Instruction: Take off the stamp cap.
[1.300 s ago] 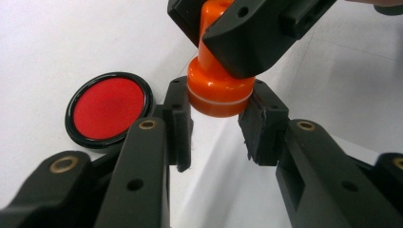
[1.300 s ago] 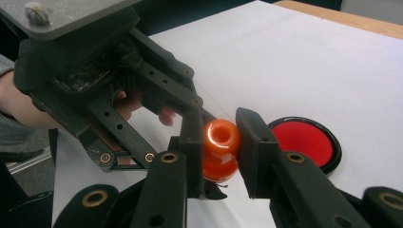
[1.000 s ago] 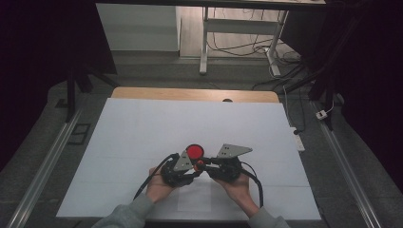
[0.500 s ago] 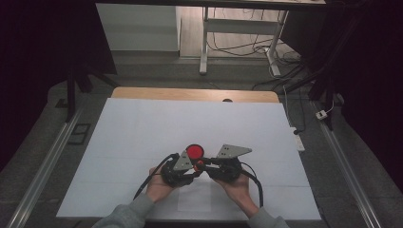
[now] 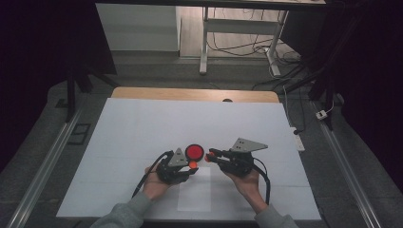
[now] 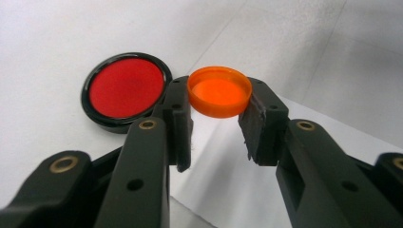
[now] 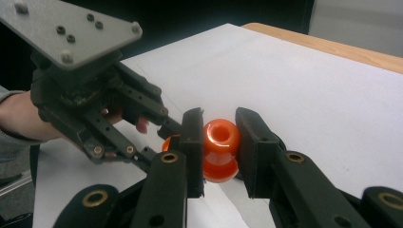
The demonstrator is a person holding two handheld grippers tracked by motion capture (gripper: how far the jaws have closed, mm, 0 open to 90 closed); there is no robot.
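A dim room, cables on the floor beyond, and a white counter (image 5: pixel 142 123) under two hand-held tools. At its near centre an orange cap (image 6: pixel 219 91) sits pinched between the jaws of the left gripper (image 6: pixel 216 126), open side up, while the right gripper (image 7: pixel 218 142) is clamped on a small orange bottle (image 7: pixel 220 149), its open mouth facing the camera — the two parts held apart, a short gap between them in the high view. A round black tin with a red pad (image 6: pixel 126 90) lies flat on the counter at about 10 o'clock from the cap, just beside the left jaw. The risk from here is likely misalignment: the cap is gripped only by its thin rim, so a tilted approach could pop it free — or the smooth bottle may twist in its grip.
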